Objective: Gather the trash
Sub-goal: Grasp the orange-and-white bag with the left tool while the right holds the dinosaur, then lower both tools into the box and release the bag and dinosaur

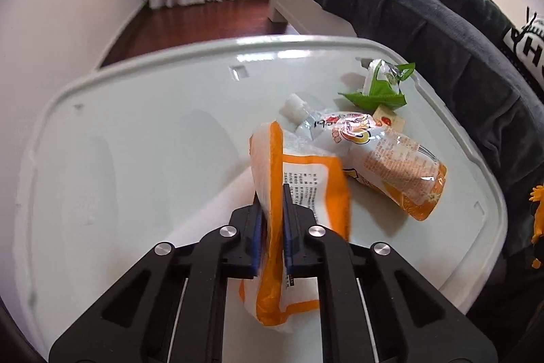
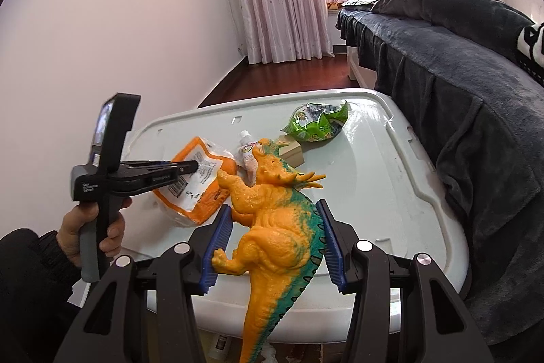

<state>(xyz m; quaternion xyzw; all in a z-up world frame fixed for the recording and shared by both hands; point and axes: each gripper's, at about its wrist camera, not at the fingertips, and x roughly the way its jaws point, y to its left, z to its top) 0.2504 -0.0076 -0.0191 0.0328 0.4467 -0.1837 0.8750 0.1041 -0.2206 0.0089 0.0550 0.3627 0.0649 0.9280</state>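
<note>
An orange-and-white snack bag [image 1: 268, 152] stands on edge between the blue pads of my left gripper [image 1: 272, 193], which is shut on it just above the white plastic lid [image 1: 136, 142]. The right wrist view shows that left gripper [image 2: 193, 166] from the side, pinching the same bag [image 2: 200, 193]. Behind the bag lie a spouted drink pouch [image 1: 384, 159], a crumpled green wrapper [image 1: 380, 87] and a small cardboard box [image 1: 389, 119]. My right gripper [image 2: 273, 207] is shut on an orange-and-green toy dinosaur [image 2: 278, 227], whose tail hangs past the lid's near edge.
The white lid [image 2: 374, 176] serves as a low table. A bed under a dark blanket [image 2: 459, 73] borders its right side. A person's hand [image 2: 78, 227] holds the left gripper's handle. Wooden floor, pink curtains and a white wall lie beyond.
</note>
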